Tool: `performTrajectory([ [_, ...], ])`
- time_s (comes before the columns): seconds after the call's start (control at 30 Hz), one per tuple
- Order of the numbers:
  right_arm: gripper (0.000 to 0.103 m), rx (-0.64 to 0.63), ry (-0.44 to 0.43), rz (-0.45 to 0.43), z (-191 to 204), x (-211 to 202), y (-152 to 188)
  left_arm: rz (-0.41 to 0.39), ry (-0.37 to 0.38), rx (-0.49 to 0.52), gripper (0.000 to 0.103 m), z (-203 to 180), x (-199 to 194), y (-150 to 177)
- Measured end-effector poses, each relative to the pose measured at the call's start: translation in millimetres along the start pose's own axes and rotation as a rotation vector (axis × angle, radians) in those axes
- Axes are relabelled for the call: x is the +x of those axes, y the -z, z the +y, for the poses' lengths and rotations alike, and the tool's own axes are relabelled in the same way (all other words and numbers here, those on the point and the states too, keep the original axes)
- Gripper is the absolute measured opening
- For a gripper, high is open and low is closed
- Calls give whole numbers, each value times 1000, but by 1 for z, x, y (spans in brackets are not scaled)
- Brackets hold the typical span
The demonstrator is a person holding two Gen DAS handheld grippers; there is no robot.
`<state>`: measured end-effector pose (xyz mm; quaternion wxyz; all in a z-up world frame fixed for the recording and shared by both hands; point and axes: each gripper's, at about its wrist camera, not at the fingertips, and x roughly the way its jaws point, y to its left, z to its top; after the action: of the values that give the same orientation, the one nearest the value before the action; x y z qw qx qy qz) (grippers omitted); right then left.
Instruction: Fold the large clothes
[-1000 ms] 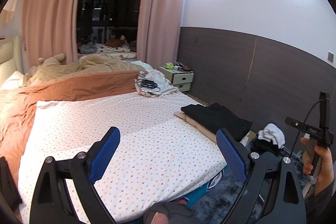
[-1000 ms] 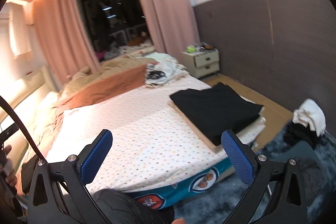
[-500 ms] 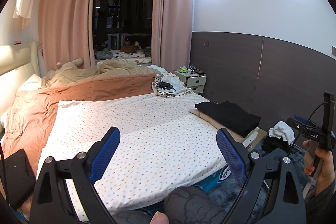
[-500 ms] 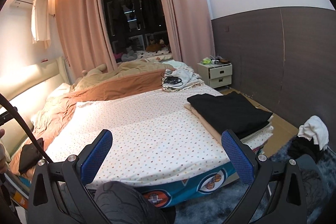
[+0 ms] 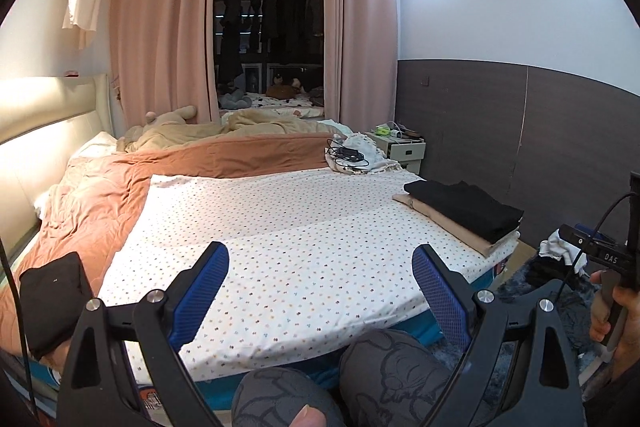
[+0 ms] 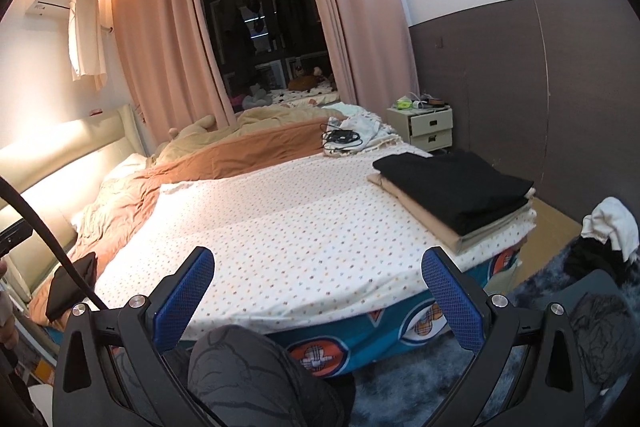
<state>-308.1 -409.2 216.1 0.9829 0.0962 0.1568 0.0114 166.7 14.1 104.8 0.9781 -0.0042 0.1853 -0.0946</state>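
A folded black garment lies on a folded tan one at the right edge of the dotted white bed sheet; the stack also shows in the right wrist view. My left gripper is open and empty, held above the near edge of the bed. My right gripper is open and empty too, over the bed's near edge. A small folded black item lies at the bed's left edge. Loose black and white clothes lie on the floor to the right.
An orange quilt and beige bedding cover the far and left side of the bed. A white pile with black cables sits at the far right. A nightstand stands by the dark wall. My knees are at the bed's edge.
Both grippers have pulled back and tilted up, so the bed looks farther away and more of the room shows. Both stay open and empty.
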Motion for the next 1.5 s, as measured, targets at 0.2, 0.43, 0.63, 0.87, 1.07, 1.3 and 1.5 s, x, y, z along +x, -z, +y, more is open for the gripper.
performTrajectory([
  [0.2,103,-41,-11,15,9,-6,8,-47,-44,27,94,-16,-18,27],
  [0.43,103,-69,5,28,18,-11,19,-51,-44,-34,94,-19,-25,47],
  [0.63,103,-52,-15,20,20,-16,20,-24,-56,-37,94,-22,-21,57],
  [0.87,103,-42,-18,33,18,-16,25,-21,-55,-57,94,-19,-22,61],
  [1.07,103,-36,-14,32,19,-14,24,-15,-53,-67,95,-17,-20,60],
  [1.3,103,-36,-16,38,20,-13,26,-14,-54,-65,95,-17,-20,60],
  [1.5,103,-30,-16,35,18,-14,27,-12,-52,-72,95,-19,-19,63],
])
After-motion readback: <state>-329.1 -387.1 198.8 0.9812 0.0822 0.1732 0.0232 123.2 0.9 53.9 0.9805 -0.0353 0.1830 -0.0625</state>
